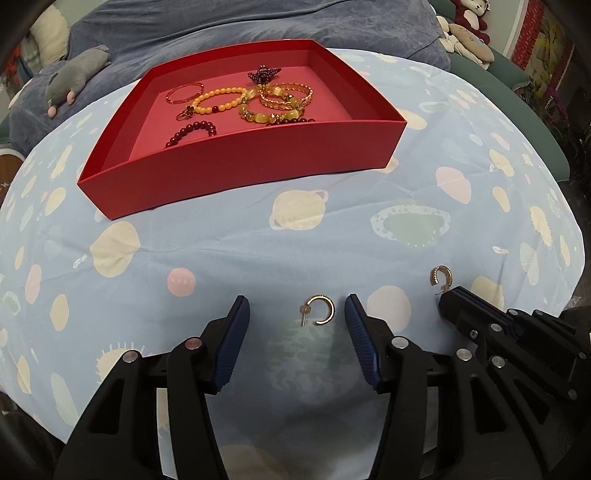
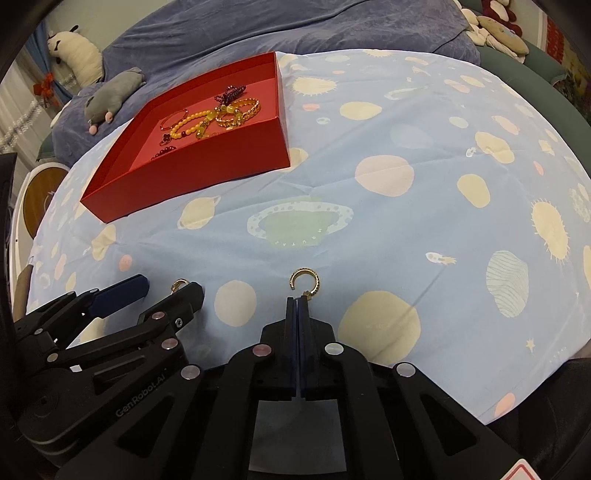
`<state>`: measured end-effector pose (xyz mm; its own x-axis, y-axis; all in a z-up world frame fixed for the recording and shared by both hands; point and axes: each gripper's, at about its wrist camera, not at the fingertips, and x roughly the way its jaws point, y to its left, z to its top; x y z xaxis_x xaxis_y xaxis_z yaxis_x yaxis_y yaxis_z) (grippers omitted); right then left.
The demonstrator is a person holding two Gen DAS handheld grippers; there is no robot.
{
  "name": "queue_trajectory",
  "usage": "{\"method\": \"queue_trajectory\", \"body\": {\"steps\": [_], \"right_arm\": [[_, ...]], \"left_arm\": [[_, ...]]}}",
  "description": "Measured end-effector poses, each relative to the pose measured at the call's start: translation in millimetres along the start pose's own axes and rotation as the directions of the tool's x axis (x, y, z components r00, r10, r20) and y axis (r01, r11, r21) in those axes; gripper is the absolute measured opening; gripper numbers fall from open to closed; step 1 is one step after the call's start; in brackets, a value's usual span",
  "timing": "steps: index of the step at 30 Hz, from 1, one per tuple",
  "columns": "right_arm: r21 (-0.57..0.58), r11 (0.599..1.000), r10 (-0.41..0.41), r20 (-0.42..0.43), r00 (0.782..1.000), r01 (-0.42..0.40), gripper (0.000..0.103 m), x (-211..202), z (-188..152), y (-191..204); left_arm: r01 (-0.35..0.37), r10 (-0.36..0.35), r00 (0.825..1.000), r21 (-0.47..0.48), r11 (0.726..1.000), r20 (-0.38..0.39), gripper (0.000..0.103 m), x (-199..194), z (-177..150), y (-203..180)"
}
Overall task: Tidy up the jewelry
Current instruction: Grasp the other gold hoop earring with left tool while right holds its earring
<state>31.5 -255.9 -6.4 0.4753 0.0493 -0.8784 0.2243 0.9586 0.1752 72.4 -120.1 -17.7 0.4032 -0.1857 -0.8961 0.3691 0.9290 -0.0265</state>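
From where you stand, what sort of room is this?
Most likely a bedroom: a planet-print sheet spread over a bed, a blue blanket behind it, and plush toys alongside. A red tray of jewelry sits on the sheet.

Both my wrist cameras look steeply down, close over the bedsheet (image 1: 332, 229).
Both share the red box (image 2: 207, 166) toward its far edge.
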Motion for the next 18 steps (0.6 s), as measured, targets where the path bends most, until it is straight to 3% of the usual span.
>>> {"method": "queue_trajectory", "body": {"steps": [2,6,14,18], "right_arm": [[0.003,1.000,0.003,0.000,1.000,-0.003,0.008,0,1,-1],[-0.009,1.000,0.005,-0.012,1.000,-0.005,0.008,5,2,3],[-0.046,0.999,-0.005,-0.008,1.000,0.005,0.015,11,10,11],[-0.060,0.998,-0.009,0.000,1.000,0.009,0.027,14,14,16]], "left_arm": [[-0.007,0.007,1.000,0.009,1.000,0.006,0.041,0,2,-1],[-0.013,0.013,1.000,0.016,1.000,0.014,0.018,0,3,2],[0.008,-0.008,1.000,-0.022,1.000,0.013,0.018,-4,-2,19],[0.020,-0.020,1.000,-0.051,0.998,0.011,0.018,-5,-4,27]]}}
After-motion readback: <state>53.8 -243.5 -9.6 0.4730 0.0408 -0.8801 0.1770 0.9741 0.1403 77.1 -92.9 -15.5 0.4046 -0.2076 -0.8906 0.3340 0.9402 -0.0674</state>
